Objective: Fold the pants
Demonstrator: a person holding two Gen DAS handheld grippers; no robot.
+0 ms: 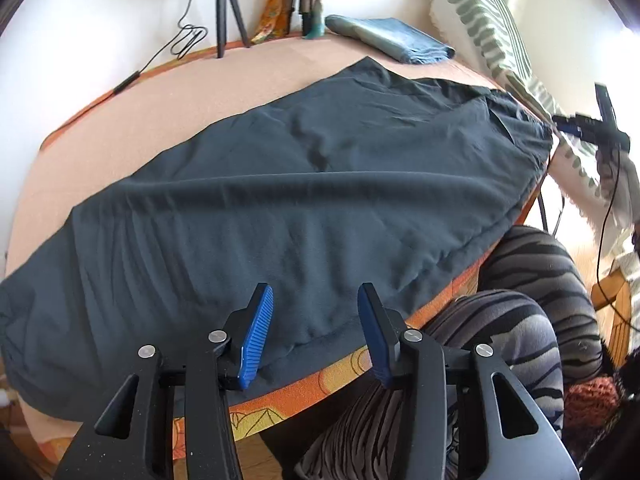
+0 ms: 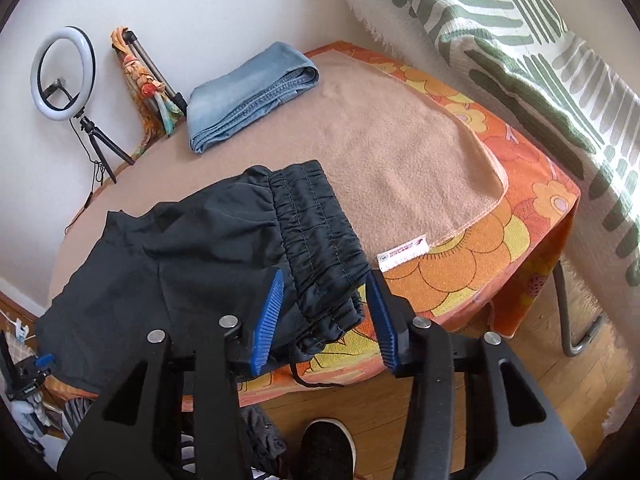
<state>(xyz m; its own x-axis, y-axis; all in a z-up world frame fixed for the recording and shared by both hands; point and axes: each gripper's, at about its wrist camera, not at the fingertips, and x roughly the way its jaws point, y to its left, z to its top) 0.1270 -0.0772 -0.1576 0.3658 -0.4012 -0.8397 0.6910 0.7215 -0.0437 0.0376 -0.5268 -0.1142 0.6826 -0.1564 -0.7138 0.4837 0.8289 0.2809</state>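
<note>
A white-walled room holds a table [image 2: 520, 184] under an orange floral cloth [image 2: 460, 276] and a tan blanket [image 2: 400, 152]; dark pants [image 1: 300, 184] lie spread along it, waistband [image 2: 320, 236] at the near edge; folded jeans [image 2: 248, 92] sit at the back near a ring light [image 2: 62, 68]; the left gripper [image 1: 316, 332] stands wide open over the pants' near hem, holding nothing; the right gripper [image 2: 326, 320] gapes around the waistband corner, not closed on it.

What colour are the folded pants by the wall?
Light blue denim; the folded jeans show best in the right wrist view, lying on the tan blanket.
</note>
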